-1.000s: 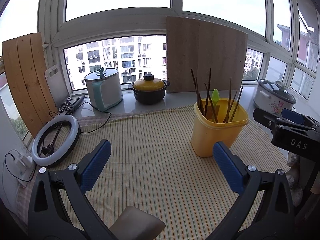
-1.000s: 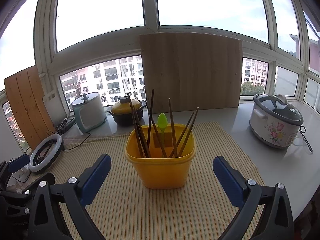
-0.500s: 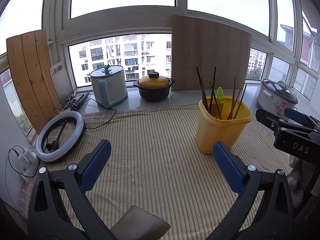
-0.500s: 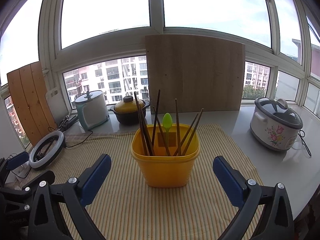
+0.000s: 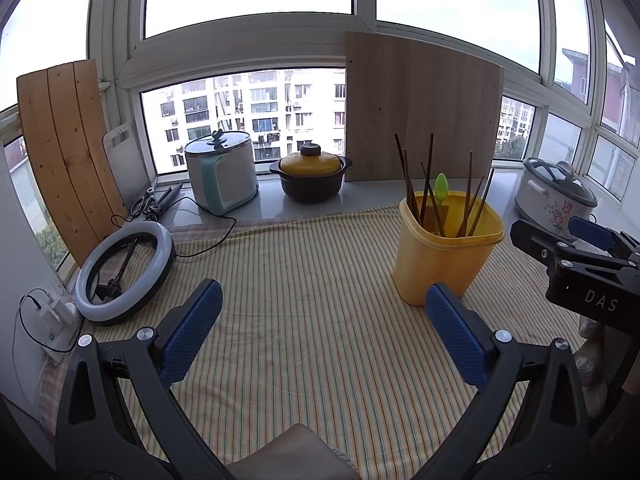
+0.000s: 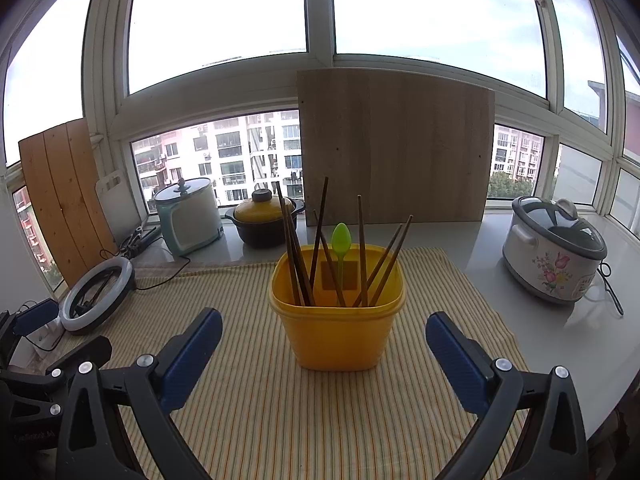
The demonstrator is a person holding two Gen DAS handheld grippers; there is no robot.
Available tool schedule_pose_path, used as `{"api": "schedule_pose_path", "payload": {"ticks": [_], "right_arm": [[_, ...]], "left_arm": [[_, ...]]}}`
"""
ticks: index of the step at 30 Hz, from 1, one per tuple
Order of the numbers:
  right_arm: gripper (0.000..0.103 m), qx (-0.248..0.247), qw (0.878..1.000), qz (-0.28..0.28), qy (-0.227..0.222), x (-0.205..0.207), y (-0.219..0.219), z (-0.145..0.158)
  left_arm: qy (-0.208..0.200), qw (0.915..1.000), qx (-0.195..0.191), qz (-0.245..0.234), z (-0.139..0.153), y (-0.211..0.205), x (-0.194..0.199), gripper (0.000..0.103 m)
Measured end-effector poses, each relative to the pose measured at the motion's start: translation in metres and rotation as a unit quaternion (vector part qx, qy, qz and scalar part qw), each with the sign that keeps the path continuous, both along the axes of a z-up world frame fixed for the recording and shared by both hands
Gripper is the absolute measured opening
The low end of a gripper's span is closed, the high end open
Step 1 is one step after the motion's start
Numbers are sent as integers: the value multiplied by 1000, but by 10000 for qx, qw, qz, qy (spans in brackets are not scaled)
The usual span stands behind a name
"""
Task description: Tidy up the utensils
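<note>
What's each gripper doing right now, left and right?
Left gripper: open, holding nothing.
Right gripper: open, holding nothing, yellow container ahead of it.

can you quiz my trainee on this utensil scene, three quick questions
1. True or false: the green spoon stands in the yellow container with the chopsticks.
2. Which gripper faces the container head-on: A left gripper, B right gripper?
3. Fill in: both grippers' jaws are ____.

Key: 1 true; 2 B; 3 open and holding nothing.
</note>
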State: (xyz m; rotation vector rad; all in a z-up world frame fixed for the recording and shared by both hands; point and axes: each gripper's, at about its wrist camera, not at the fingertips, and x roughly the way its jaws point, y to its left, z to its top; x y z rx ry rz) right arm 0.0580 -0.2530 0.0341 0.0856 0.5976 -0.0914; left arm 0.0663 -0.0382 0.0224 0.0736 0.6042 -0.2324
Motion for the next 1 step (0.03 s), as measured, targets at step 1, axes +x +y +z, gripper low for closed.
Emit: {"api": "schedule_pose_path", "payload": {"ticks": [1], "right_arm": [[103,-13,10000,2,8,0,0,-1]], "left_arm": [[13,10000,-11,16,-1,0,1,103]]}}
